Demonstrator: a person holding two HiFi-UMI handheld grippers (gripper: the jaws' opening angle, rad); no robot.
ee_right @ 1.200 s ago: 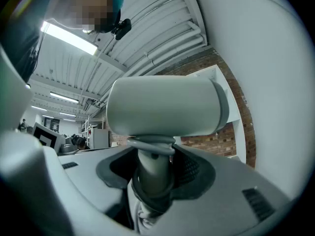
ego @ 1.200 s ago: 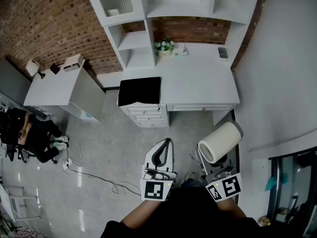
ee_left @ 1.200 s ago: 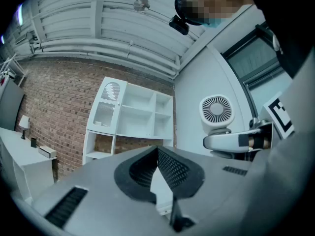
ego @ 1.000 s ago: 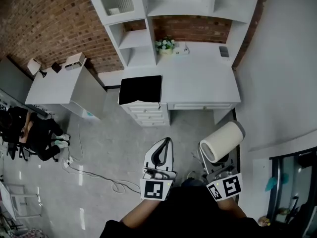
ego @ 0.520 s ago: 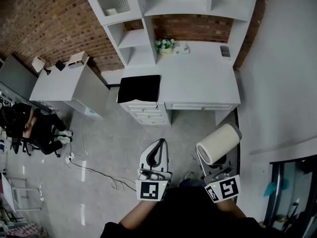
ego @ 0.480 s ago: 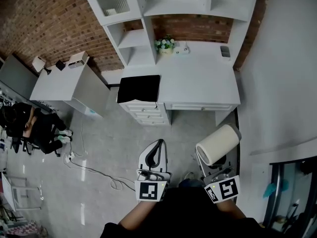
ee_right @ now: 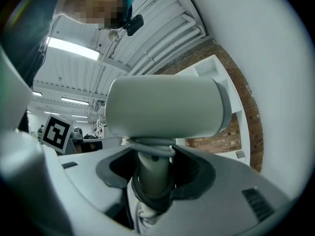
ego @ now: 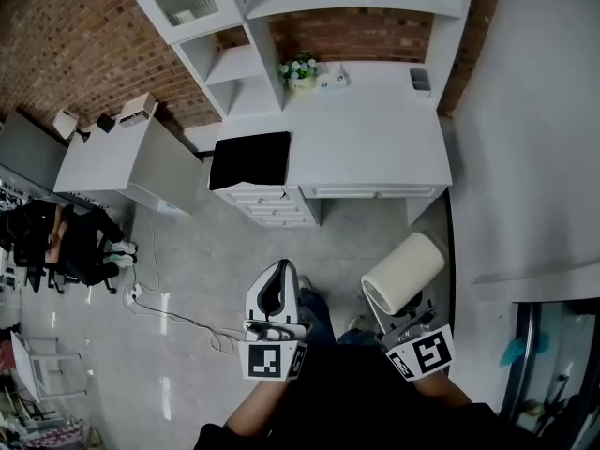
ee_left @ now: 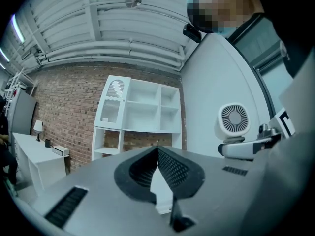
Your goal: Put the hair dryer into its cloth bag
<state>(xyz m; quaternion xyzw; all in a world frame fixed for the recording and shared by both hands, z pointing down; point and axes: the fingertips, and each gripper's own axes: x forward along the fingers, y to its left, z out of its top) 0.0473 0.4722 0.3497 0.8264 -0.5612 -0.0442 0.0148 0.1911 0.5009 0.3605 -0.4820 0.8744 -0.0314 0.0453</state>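
A white hair dryer (ego: 403, 272) stands up from my right gripper (ego: 405, 315), which is shut on its handle (ee_right: 153, 173); the barrel (ee_right: 165, 107) lies across above the jaws. From the left gripper view the dryer's round rear grille (ee_left: 235, 122) shows at the right. My left gripper (ego: 275, 287) is shut with nothing in it, its pads touching (ee_left: 157, 154). Both grippers are held close to my body, above the floor. A flat black cloth bag (ego: 248, 159) lies on the left end of the white desk (ego: 375, 148), well ahead of both grippers.
White shelves (ego: 234, 64) stand at the back of the desk, with a small flower pot (ego: 300, 71) and a dark gadget (ego: 419, 81). Drawers (ego: 267, 206) sit under the bag. A cable (ego: 178, 317) trails over the grey floor. A seated person (ego: 56, 247) and a side table (ego: 112, 162) are at the left.
Both grippers have drifted left and slightly down in the head view, the dryer with the right one. The desk now sits higher in the picture. Neither grip has altered.
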